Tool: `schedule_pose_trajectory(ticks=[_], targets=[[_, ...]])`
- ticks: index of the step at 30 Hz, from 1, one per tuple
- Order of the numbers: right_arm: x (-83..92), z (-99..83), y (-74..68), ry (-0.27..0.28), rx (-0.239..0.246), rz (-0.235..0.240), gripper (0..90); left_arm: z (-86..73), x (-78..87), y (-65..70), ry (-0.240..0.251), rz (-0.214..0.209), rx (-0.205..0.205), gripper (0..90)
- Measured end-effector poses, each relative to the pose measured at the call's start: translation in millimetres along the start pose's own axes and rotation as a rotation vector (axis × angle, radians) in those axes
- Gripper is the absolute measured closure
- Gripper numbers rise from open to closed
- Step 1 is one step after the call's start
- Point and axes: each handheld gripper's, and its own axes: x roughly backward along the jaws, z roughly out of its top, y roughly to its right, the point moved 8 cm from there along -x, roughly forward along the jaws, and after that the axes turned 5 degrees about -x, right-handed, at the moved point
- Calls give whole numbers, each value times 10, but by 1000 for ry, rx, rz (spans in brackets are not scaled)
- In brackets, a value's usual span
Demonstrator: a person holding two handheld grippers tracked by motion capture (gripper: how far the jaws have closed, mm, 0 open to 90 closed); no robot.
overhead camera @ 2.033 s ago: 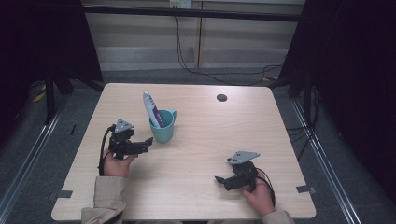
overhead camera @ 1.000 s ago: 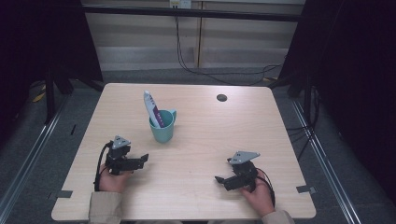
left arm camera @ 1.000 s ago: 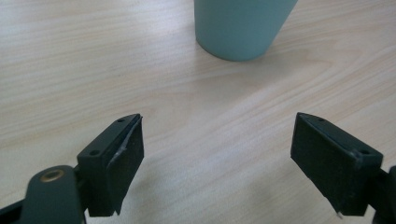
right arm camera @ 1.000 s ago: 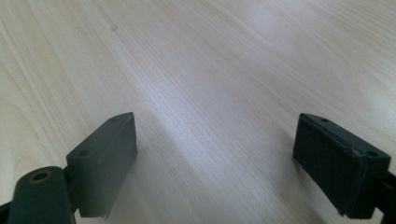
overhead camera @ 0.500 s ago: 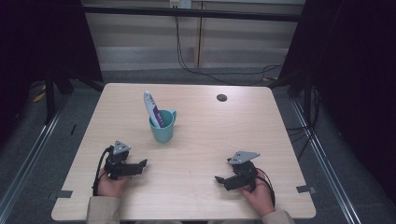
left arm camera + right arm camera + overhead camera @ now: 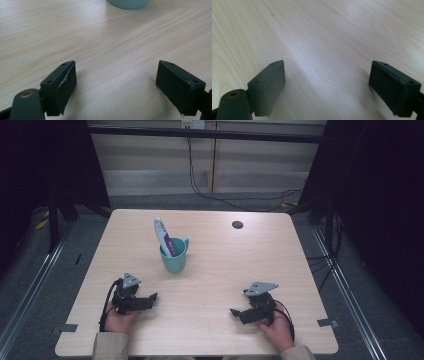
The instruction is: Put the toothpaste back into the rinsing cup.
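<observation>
A teal cup (image 6: pixel 173 257) stands upright on the wooden table (image 6: pixel 280 270), a little toward the person's left of the middle and toward the far side, and it serves as the fixed mark for everything else here. A white and purple tube (image 6: pixel 164 237) stands inside the cup, leaning back and to the left with its lower end hidden by the wall, so the rim is what props it up at that slant. The left gripper (image 6: pixel 150 299) rests on the table on the near side of the cup and slightly to its left, well apart from it, with its jaws spread wide and nothing between them; in the left gripper view the base of the cup (image 6: pixel 128 3) sits at the top edge, which suggests the gripper is aimed roughly toward it. The right gripper (image 6: pixel 235 313) lies farther from the cup, off to its near right, jaws likewise wide apart and empty, facing bare wood. Both hands sit low at the near edge, so this looks like a resting pose: the tube seems settled in the cup and neither tool is reaching. A small dark round hole (image 6: pixel 237 224) lies to the far right of the cup.
</observation>
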Motion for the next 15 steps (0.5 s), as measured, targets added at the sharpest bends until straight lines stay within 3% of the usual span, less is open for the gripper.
schedule_pose_trajectory(ticks=[15], targets=[[0, -1, -1, 0, 0, 0, 129, -11, 4, 6, -5, -1, -12, 150]])
